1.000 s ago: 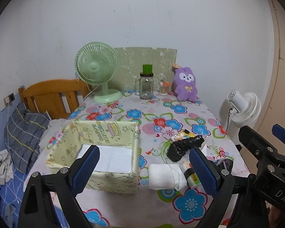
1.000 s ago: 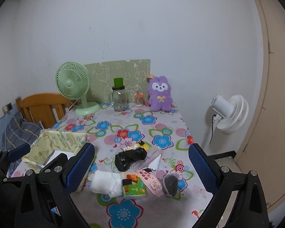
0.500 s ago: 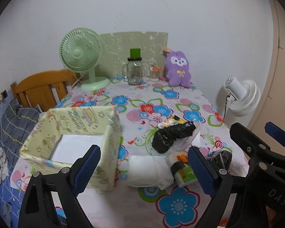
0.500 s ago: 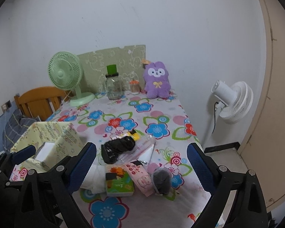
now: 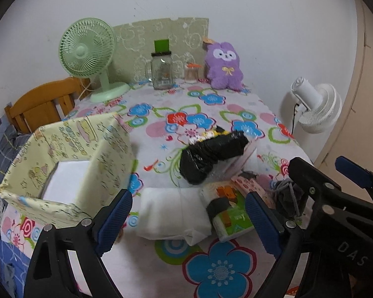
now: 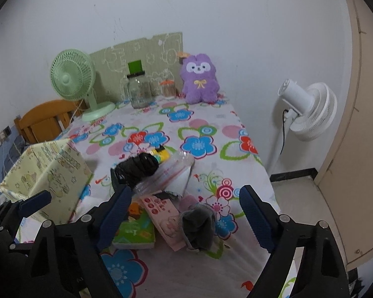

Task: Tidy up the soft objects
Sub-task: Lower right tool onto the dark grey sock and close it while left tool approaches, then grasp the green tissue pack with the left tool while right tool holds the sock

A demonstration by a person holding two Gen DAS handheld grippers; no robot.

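A yellow patterned fabric box (image 5: 69, 154) stands open at the table's left, also in the right wrist view (image 6: 47, 171). Beside it lie a white folded bundle (image 5: 171, 213), a black bundle in clear plastic (image 5: 213, 156), a green tissue pack (image 5: 232, 213), a pink pack (image 6: 161, 216) and a grey pouch (image 6: 199, 226). A purple plush (image 5: 223, 67) sits at the far edge. My left gripper (image 5: 188, 197) hangs open over the white bundle. My right gripper (image 6: 186, 190) hovers above the grey pouch with its jaws closing and nothing pressed between them.
A green desk fan (image 5: 87, 52), a glass jar (image 5: 161, 70) and a small jar (image 5: 191, 73) line the back of the flowered table (image 5: 218, 273). A white floor fan (image 6: 308, 109) stands off the right edge. A wooden chair (image 5: 39, 101) is at the left.
Both grippers have come down and closer to the pile of soft things, which now looks larger and nearer. The right jaws have narrowed a little.
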